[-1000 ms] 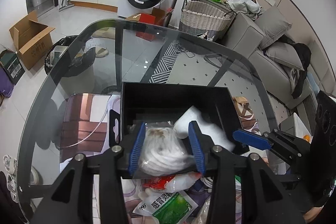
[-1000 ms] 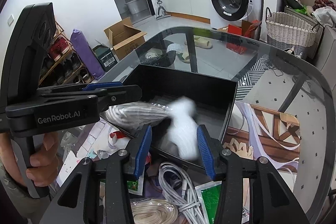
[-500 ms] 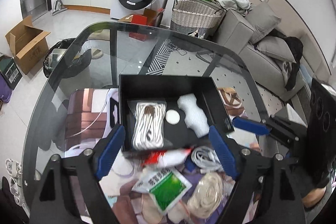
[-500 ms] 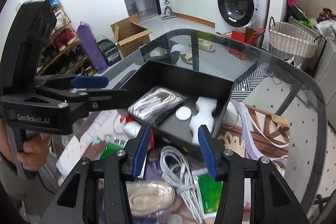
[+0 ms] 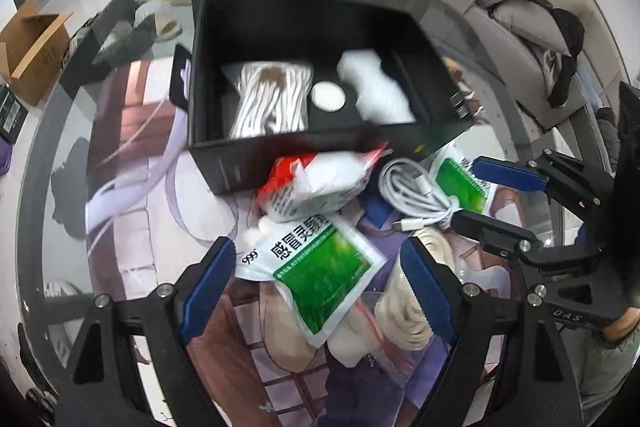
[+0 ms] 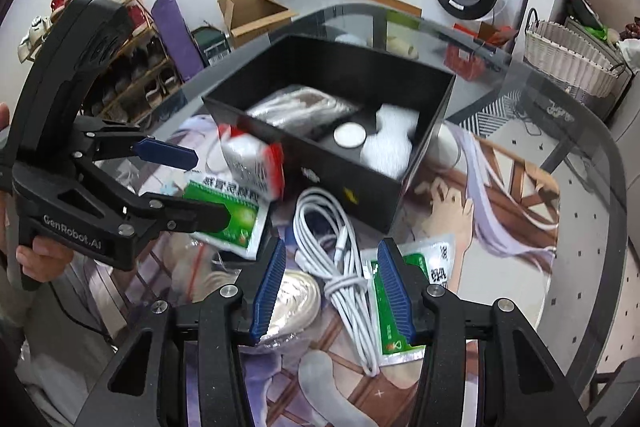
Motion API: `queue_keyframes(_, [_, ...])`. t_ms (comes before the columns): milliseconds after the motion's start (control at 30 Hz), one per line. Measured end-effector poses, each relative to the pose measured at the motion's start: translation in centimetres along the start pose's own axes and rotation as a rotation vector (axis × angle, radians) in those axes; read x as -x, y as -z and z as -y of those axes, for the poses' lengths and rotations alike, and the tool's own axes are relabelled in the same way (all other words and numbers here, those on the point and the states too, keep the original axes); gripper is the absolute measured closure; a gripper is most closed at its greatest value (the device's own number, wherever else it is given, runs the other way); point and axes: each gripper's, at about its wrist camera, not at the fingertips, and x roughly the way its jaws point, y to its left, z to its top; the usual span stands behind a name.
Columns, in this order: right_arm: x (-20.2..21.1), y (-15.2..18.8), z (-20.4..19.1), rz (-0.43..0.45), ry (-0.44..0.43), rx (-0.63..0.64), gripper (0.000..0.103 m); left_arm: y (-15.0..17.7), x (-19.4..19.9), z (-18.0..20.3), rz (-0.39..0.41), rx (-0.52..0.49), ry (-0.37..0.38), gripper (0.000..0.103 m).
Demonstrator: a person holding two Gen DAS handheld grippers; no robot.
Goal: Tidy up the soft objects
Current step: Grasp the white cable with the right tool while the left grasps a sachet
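Left gripper: withdrawn nearward since earlier, fingers apart above green-white sachet. Right gripper: fingers apart over coiled white cable. Bagged white rope, white foam piece: released inside open black box.

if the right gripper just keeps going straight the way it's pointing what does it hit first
Most likely the coiled white cable, which lies between the open fingers of the right gripper on the table. The black box sits just beyond it. Depth is hard to judge through the fisheye.
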Motion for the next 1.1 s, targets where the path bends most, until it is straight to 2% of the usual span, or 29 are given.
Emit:
queue_keyframes(300, [-0.7,0.8,-0.1,-0.029,0.003,0.002,0.054,0.4,-1.7,-0.6,-0.064,0.032,-0.027,0.018])
queue_keyframes(500, [-1.2,0.5,-0.4,-0.044,-0.001,0.007,0.054,0.8,-2.1,-1.2,-0.094,0.064,0.029,0.019])
queue_keyframes(567, [-1.8,0.5,-0.5,-0.06,-0.001,0.012,0.054,0.8,-2.1,-1.1,-0.085,0.073,0.055,0.022])
queue_keyframes(600, [-2.1,0.5,-0.5,-0.067,0.001,0.013,0.054,0.8,-2.2,-1.0,-0.085,0.076,0.067,0.026])
queue_keyframes(633, [-2.4,0.5,-0.5,-0.076,0.003,0.013,0.054,0.8,-2.3,-0.9,-0.087,0.073,0.073,0.039])
queue_keyframes(700, [-2.9,0.5,-0.4,-0.086,0.004,0.011,0.054,0.7,-2.4,-0.5,-0.093,0.063,0.079,0.05])
queue_keyframes(800, [-3.4,0.7,-0.3,-0.097,0.002,0.012,0.054,0.6,-2.3,-0.3,-0.092,0.043,0.044,0.067])
queue_keyframes(867, [-3.5,0.6,-0.2,-0.091,-0.002,0.011,0.054,0.6,-2.0,-0.3,-0.092,0.049,0.065,0.076])
queue_keyframes(933, [-3.4,0.8,-0.4,-0.087,-0.005,0.023,0.055,0.6,-1.5,-0.3,-0.082,0.032,0.062,0.09])
queue_keyframes(1033, [-3.3,0.8,-0.8,-0.094,-0.018,0.041,0.075,0.6,0.0,0.3,-0.043,-0.024,0.027,0.096])
queue_keyframes(1100, [-2.8,0.9,-1.2,-0.09,-0.04,0.06,0.075,1.0,1.1,1.0,-0.001,-0.078,-0.025,0.096])
